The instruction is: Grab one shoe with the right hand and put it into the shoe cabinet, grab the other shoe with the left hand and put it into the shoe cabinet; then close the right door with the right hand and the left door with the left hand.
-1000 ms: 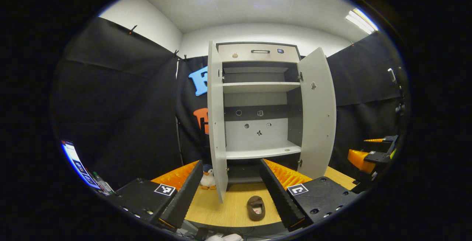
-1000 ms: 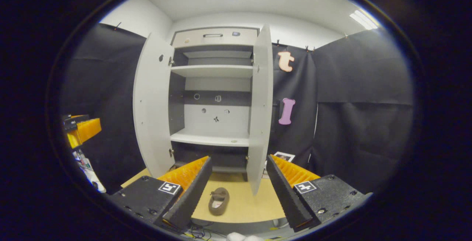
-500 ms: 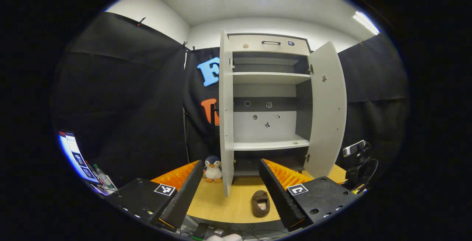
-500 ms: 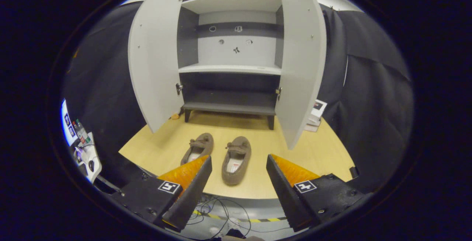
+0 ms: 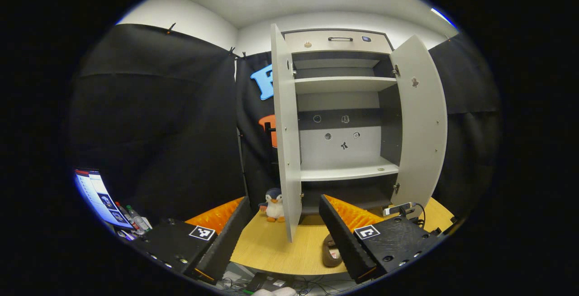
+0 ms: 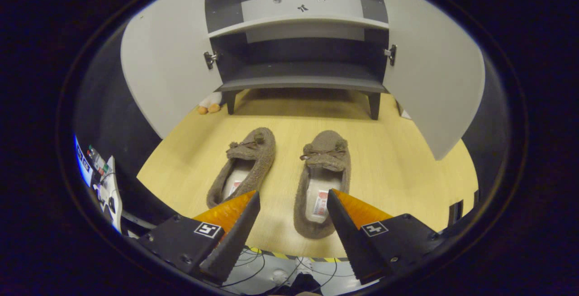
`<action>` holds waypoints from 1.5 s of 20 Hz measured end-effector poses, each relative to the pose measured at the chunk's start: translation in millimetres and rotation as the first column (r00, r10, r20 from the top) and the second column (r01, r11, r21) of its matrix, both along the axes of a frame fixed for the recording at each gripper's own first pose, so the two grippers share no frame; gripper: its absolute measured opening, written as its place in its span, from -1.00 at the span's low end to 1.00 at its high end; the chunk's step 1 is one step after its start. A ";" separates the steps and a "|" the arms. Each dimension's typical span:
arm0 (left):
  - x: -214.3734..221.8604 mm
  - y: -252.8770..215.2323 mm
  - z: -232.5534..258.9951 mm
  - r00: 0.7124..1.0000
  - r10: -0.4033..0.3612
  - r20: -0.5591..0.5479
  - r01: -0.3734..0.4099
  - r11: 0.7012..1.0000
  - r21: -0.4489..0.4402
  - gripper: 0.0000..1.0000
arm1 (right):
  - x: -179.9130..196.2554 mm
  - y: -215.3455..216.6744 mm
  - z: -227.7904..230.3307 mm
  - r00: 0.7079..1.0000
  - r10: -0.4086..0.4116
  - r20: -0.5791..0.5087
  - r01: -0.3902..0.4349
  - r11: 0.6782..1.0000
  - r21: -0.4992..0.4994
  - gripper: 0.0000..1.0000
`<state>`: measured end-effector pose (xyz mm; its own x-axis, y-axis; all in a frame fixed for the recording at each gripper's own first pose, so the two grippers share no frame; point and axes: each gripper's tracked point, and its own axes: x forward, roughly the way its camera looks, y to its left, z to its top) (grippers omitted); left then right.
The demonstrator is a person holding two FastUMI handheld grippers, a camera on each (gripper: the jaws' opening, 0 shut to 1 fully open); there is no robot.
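Right gripper [image 6: 291, 217] held spread wide and empty above the heel of the right-hand brown fuzzy slipper with a bow [image 6: 322, 178]. Second brown fuzzy slipper [image 6: 244, 164] lying just beside it, to the left in the right gripper view. Both slippers resting on the pale wooden counter [image 6: 398, 169], toes pointing toward the grey two-door shoe cabinet [image 6: 298, 74]. Both cabinet doors standing open; dark bottom compartment unoccupied.

Left gripper [image 5: 282, 237] likewise parted and empty, raised and aimed at the cabinet interior, well apart from the slippers.

Slipper judged light, soft and readily deformed; plush surface likely to give good friction. Best taken across the side walls near the heel or mid-opening, where the collar can fold between the fingers. Sagging toe to be expected during lifting.
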<state>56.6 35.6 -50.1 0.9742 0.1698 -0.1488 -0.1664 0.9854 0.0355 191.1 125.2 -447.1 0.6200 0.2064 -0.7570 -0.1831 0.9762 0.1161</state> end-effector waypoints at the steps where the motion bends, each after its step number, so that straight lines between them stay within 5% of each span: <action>1: 5.2 1.3 -1.6 1.000 0.014 -0.004 -0.014 1.000 -0.006 0.93 | 7.5 1.8 -8.6 1.000 -0.005 -0.022 0.006 1.000 0.012 0.93; 7: 25.2 13.0 -7.7 0.994 0.106 -0.033 -0.107 0.994 -0.016 0.93 | 53.2 2.1 -33.5 0.999 -0.042 -0.032 0.042 0.999 0.010 0.69; 8: 26.5 13.3 -9.7 0.992 0.117 -0.041 -0.117 0.993 -0.014 0.93 | 62.3 0.4 -36.3 0.998 -0.050 -0.023 0.050 0.999 0.002 0.82; 14: 34.2 15.6 -10.1 0.984 0.166 -0.060 -0.166 0.986 0.008 0.94 | 95.3 3.8 -54.7 0.997 -0.071 -0.024 0.071 0.997 0.023 0.72; 16: 38.5 11.9 -10.2 0.983 0.171 -0.061 -0.171 0.985 0.012 0.93 | 100.8 -2.0 -56.0 0.998 -0.063 -0.011 0.063 0.998 0.003 0.52; 19: 45.0 9.2 -9.3 0.985 0.164 -0.058 -0.164 0.986 0.013 0.94 | 101.4 0.2 -60.7 0.999 -0.050 -0.020 0.050 0.999 0.002 -0.48; 21: 48.0 6.2 -7.4 0.986 0.157 -0.048 -0.157 0.988 0.012 0.94 | 101.6 3.4 -52.3 0.999 -0.036 -0.037 0.037 0.999 0.037 -0.73; 30: 49.7 -3.6 3.4 0.992 0.127 -0.013 -0.127 0.992 -0.003 0.94 | 125.9 3.8 70.7 0.991 -0.025 0.128 0.010 0.993 0.117 -0.77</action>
<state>106.4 32.0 -46.6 0.9429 0.2914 -0.1615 -0.2896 0.9565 0.0349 317.1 129.0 -376.5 0.7151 0.2759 -0.6423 -0.1867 0.9608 0.2049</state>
